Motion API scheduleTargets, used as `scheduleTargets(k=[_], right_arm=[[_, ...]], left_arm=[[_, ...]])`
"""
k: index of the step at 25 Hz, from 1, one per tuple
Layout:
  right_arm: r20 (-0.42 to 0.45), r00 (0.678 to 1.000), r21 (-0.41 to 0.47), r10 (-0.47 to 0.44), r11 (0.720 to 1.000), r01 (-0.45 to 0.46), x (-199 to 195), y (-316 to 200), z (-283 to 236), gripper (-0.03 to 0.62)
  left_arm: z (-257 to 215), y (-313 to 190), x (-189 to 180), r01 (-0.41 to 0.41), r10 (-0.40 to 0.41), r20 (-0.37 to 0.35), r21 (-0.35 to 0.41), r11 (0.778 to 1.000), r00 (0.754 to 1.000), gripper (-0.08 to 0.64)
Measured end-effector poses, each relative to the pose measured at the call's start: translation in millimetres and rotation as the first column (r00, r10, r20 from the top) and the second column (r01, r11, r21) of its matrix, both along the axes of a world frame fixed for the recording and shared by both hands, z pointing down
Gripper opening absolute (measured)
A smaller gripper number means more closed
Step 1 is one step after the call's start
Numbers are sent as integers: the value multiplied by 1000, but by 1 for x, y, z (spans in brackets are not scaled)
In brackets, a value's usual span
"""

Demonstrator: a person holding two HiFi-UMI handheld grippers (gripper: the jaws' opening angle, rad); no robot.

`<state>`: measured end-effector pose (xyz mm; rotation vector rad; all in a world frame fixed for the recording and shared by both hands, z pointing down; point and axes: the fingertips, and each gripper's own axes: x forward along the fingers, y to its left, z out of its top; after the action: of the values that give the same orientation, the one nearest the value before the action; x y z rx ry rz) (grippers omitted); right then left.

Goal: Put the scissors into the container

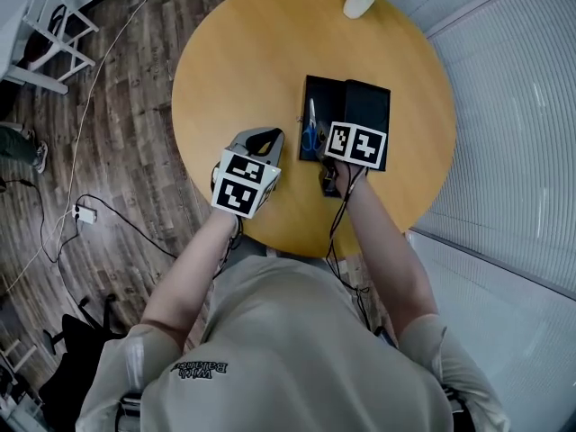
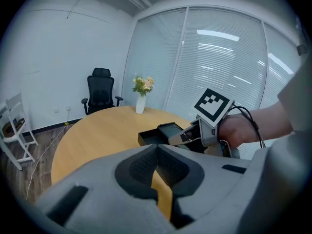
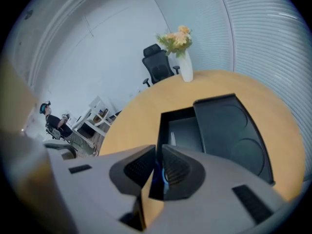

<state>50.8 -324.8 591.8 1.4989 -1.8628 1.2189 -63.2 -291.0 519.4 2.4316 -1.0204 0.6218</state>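
Observation:
A black open container (image 1: 328, 99) lies on the round wooden table (image 1: 243, 61), its lid (image 1: 368, 113) lying beside it on the right. Blue-handled scissors (image 1: 310, 131) rest along the container's left side, blades pointing away from me. My right gripper (image 1: 321, 157) is at the container's near edge. In the right gripper view its jaws (image 3: 157, 152) stand almost together with the blue handle (image 3: 162, 175) between them, and the blade (image 3: 173, 138) reaches into the container (image 3: 187, 130). My left gripper (image 1: 262, 139) hovers left of the container, shut and empty (image 2: 156, 151).
A white vase of flowers (image 1: 360, 0) stands at the table's far edge. A black office chair (image 2: 101, 89) is beyond the table, and white chairs (image 1: 52, 39) and cables (image 1: 85, 212) are on the floor to the left. Window blinds (image 1: 522, 133) line the right side.

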Motion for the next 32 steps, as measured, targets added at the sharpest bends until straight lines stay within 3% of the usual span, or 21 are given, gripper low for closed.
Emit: scheduleTargets(k=[3,6,11,17,20,24,29,32], right_arm=[[-29,998,95,-54,994,56,-2,-3,-32,50],[-51,993,212,-103,971,112,-3,-4,-70,44],[-68,986,389,-149,907,164,-8,6,-136,43],[-28,973,518,-229,829,210,-8,30,-201,41],[-41,970,586,-238,781,216,-2,45,-234,41],[-68,965,684,-251,693,229,1,70,-278,41],[-54,957,771,-285,597,221,2,103,-321,41],[-51,959,807,-278,555,203,5,120,-342,41]], left_arm=[[-17,0,4,-2,3,-1,35,999,1000,21],[-36,0,7,1,-1,-5,70,998,1000,21],[-84,3,5,4,-2,-9,167,986,1000,21],[-154,13,0,54,-37,-61,302,952,997,21],[-185,20,0,72,-46,-80,363,929,996,21],[-217,33,0,80,-49,-79,465,882,996,21],[-234,55,4,93,-48,-102,499,862,994,21],[-235,65,9,77,-35,-92,498,864,995,21]])
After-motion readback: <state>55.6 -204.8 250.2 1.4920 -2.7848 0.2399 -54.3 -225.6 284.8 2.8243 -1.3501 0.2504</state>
